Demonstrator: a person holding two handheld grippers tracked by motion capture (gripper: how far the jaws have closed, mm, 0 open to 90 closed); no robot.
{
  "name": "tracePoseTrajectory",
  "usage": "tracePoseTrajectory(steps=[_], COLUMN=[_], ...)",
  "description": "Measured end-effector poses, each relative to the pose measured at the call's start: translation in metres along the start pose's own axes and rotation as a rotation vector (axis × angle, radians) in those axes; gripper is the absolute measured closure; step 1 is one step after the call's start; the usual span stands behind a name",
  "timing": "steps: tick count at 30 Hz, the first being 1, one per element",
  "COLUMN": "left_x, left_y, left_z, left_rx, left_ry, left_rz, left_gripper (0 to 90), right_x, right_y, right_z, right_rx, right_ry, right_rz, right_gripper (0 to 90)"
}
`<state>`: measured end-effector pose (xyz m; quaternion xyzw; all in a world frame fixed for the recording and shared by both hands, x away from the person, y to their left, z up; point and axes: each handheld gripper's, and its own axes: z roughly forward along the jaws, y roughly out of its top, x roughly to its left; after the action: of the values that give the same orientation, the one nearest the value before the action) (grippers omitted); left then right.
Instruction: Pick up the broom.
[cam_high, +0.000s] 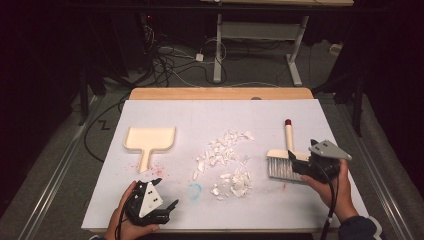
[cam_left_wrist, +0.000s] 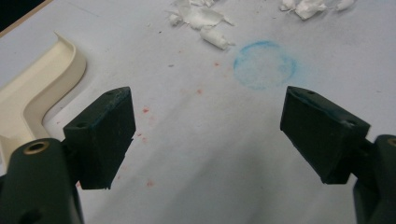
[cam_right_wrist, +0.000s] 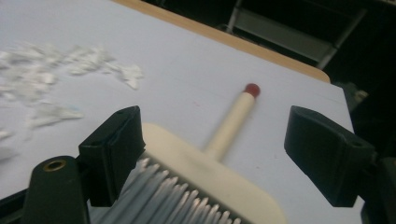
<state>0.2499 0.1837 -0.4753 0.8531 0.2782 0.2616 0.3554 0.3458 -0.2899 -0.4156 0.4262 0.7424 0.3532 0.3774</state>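
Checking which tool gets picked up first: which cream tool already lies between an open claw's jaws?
The brush: the right claw straddles its head, jaws apart. The dustpan lies beyond the left claw.

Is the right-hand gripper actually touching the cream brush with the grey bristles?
Cannot tell. In the right gripper view the right gripper has its jaws wide open around the cream brush, and the left jaw sits so close that neither contact nor gap shows.

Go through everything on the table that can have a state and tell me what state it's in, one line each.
Left gripper: open, jaws wide apart, holding nothing.
Right gripper: open, jaws either side of the brush head, not closed on it.
Brush: lying flat, not lifted.
Dustpan: flat on the table, no scraps in it.
Paper scraps: scattered loose, unswept.
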Motion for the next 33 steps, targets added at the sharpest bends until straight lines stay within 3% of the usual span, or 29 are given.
tracePoseTrajectory(steps=[2,3,4,5,8,11,14,17,19,22,23,26,31,33], left_x=[0.000,0.000,-0.001,-0.001,-0.001,-0.001,-0.001,-0.001,-0.001,-0.001,-0.001,-0.002,-0.001,0.000], left_y=[0.000,0.000,0.000,0.000,0.001,0.001,0.002,0.002,0.002,0.003,0.003,0.003,0.003,0.003], left_z=[0.001,0.002,0.002,0.002,0.003,0.003,0.004,0.005,0.005,0.006,0.006,0.006,0.006,0.006], left_rx=[0.004,0.005,0.005,0.004,0.009,0.005,0.007,0.010,0.011,0.009,0.012,0.008,0.013,0.014], left_ry=[-0.004,-0.005,-0.007,-0.009,-0.014,-0.015,-0.019,-0.025,-0.026,-0.029,-0.028,-0.029,-0.029,-0.030], left_rz=[0.005,0.008,0.008,0.007,0.010,0.013,0.016,0.029,0.030,0.030,0.034,0.040,0.051,0.048], left_gripper=[17.2,17.2,17.2,17.2,17.2,17.2,17.4,17.6,17.7,17.7,17.8,18.0,18.3,18.3], right_x=[-0.008,-0.008,-0.012,-0.012,-0.022,-0.026,-0.029,-0.032,-0.036,-0.034,-0.034,-0.032,-0.028,-0.028], right_y=[0.007,0.007,0.011,0.011,0.014,0.015,0.012,0.006,0.005,0.008,0.011,0.012,0.013,0.013], right_z=[0.021,0.021,0.035,0.035,0.067,0.088,0.103,0.116,0.120,0.122,0.122,0.123,0.124,0.125], right_rx=[0.077,0.077,0.141,0.141,0.279,0.375,0.442,0.507,0.494,0.517,0.531,0.535,0.495,0.493], right_ry=[-0.005,-0.005,-0.019,-0.019,0.013,0.007,0.007,0.038,0.050,0.043,0.052,0.052,0.041,0.038], right_rz=[0.023,0.023,0.032,0.032,0.127,0.168,0.194,0.226,0.262,0.255,0.255,0.255,0.265,0.267], right_gripper=[20.8,20.8,25.7,25.7,28.8,28.8,30.1,30.7,31.3,33.6,39.2,44.3,62.6,63.8])
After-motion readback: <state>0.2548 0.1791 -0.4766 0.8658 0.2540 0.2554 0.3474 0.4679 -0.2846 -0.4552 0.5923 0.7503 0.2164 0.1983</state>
